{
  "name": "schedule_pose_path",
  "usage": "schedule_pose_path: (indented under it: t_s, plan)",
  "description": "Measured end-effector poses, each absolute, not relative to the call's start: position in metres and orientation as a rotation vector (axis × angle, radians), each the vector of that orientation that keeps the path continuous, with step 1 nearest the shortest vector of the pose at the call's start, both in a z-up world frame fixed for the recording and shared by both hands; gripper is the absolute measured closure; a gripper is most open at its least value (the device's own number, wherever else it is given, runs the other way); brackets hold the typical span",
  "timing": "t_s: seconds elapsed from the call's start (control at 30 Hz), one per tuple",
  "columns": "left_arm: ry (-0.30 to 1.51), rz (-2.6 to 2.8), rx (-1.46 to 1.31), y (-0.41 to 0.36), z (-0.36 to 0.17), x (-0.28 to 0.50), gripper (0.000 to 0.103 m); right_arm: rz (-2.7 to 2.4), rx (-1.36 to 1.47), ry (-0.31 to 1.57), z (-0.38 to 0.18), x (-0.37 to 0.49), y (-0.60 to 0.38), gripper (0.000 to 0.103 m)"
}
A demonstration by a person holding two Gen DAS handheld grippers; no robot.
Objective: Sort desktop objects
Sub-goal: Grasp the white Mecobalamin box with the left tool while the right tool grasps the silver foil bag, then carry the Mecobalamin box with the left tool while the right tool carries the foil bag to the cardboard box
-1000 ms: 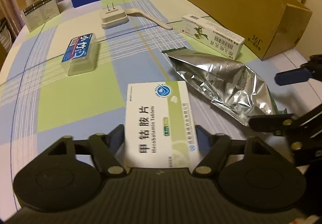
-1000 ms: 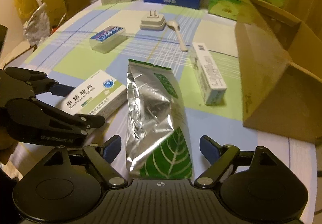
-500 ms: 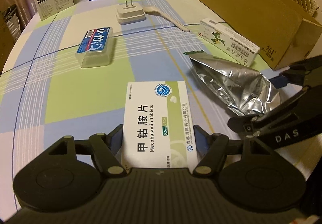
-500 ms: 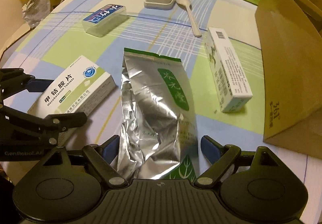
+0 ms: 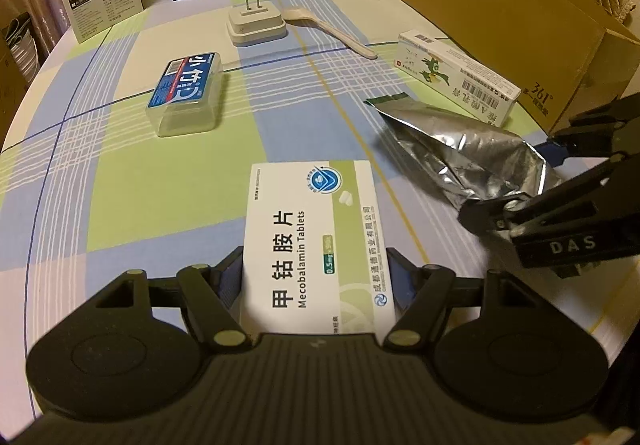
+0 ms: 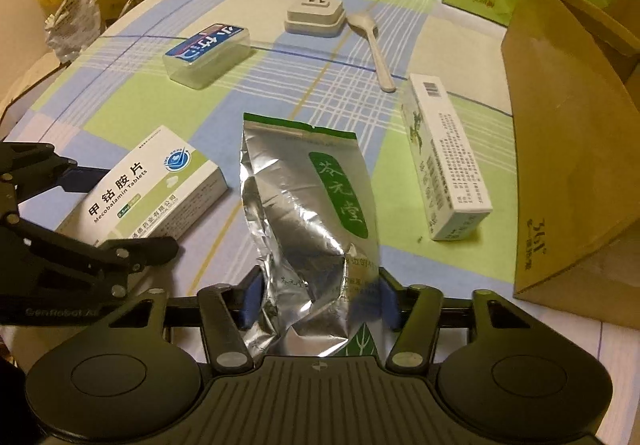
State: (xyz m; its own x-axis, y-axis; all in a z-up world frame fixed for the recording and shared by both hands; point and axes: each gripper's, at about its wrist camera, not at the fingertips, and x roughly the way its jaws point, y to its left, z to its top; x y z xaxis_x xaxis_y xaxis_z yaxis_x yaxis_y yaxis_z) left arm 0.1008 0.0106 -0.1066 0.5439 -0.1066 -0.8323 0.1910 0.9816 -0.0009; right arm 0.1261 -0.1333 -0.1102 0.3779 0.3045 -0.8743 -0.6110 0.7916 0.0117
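A white and green tablet box lies on the checked tablecloth, and my left gripper is shut on its near end. The same box and left gripper show at the left of the right wrist view. To the right of the box lies a silver foil bag with a green label. My right gripper is closing on the bag's near end: its blue pads touch both sides and the foil crumples between them. In the left wrist view the bag lies beside the right gripper.
An open cardboard box stands at the right, with a long white ointment carton lying beside it. Farther back lie a clear case with a blue label, a white plug adapter and a pale spoon. Cartons line the far edge.
The right gripper moved forward over the foil bag, and its jaws went from wide apart to closed against the bag's sides. The left gripper kept its hold on the tablet box.
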Motion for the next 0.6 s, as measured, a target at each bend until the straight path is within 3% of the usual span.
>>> schedule_pose_path:
  t_s: [0.6]
  plan:
    - [0.973, -0.175, 0.099, 0.006, -0.086, 0.089, 0.036, 0.582, -0.192, 0.981, -0.075, 0.094, -0.167, 0.056]
